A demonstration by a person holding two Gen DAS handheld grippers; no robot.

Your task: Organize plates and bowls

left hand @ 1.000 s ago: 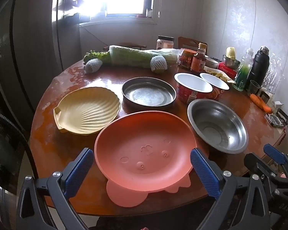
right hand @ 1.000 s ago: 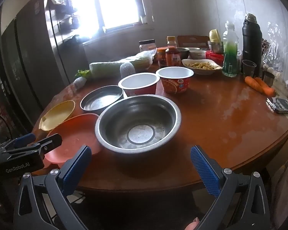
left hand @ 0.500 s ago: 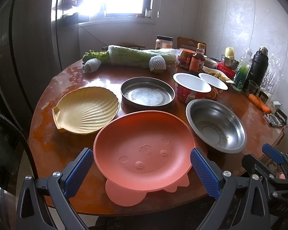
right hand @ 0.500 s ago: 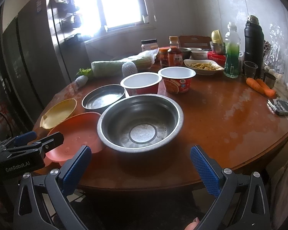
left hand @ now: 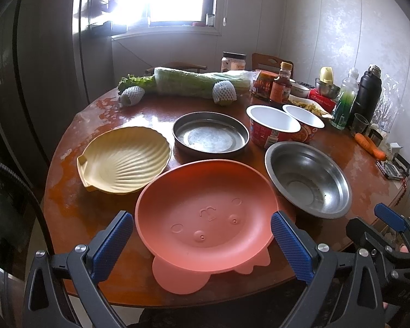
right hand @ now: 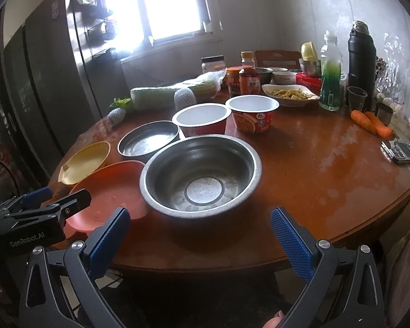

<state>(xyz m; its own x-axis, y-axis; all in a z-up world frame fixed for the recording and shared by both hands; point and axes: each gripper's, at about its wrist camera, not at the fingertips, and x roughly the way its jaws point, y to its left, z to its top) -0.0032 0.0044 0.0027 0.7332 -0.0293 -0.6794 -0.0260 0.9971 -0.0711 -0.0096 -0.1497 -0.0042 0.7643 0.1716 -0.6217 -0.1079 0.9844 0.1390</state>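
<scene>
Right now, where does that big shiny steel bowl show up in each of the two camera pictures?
Left wrist view: the steel bowl sits right of centre, just right of the orange plate.
Right wrist view: the steel bowl fills the centre, ahead of the open right gripper.
Shared landmark: the two red instant-noodle cups stand directly behind it.

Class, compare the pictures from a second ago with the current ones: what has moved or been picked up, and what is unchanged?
Both tongs, left and right, have eased slightly closer to the table. Nothing was gripped or released: both stay open, the pink plate and steel bowl unmoved.
</scene>
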